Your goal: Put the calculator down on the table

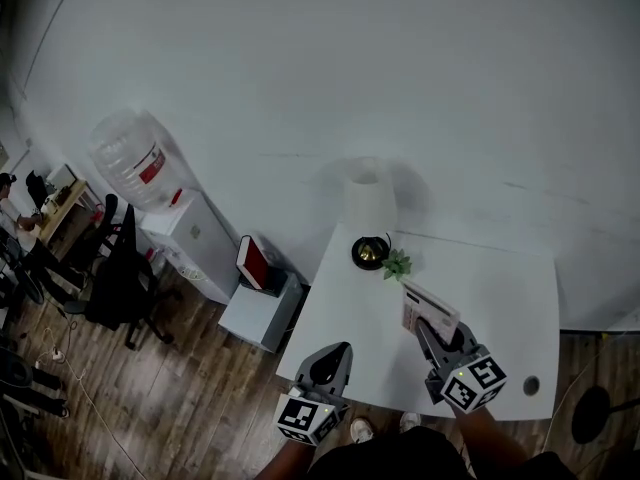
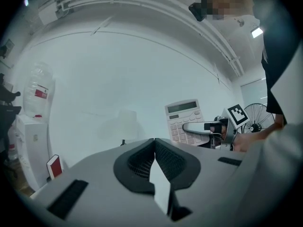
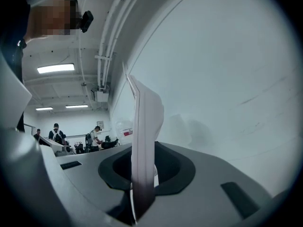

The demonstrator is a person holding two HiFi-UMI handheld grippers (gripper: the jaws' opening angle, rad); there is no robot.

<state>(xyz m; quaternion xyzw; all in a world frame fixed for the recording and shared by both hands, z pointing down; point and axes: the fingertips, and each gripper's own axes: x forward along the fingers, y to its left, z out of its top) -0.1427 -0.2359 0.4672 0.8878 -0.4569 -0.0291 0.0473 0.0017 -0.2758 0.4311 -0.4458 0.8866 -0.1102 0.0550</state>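
The calculator [image 1: 428, 308] is pale with a grey display and is held upright above the white table [image 1: 500, 298], with my right gripper [image 1: 425, 330] shut on its lower part. The left gripper view shows its key face [image 2: 184, 119] with the right gripper [image 2: 199, 128] across it. It stands edge-on between the pads in the right gripper view [image 3: 144, 141]. My left gripper [image 1: 335, 353] hovers at the table's front left edge, apart from the calculator. Its jaws [image 2: 155, 148] meet with nothing between them.
A white-shaded lamp [image 1: 368, 198] and a small green plant [image 1: 397, 264] stand at the table's far left. Left of the table are a low grey cabinet [image 1: 260, 313] with a red book [image 1: 255, 261], a water dispenser [image 1: 195, 233] and office chairs [image 1: 120, 278]. A fan [image 2: 258, 117] stands on the right.
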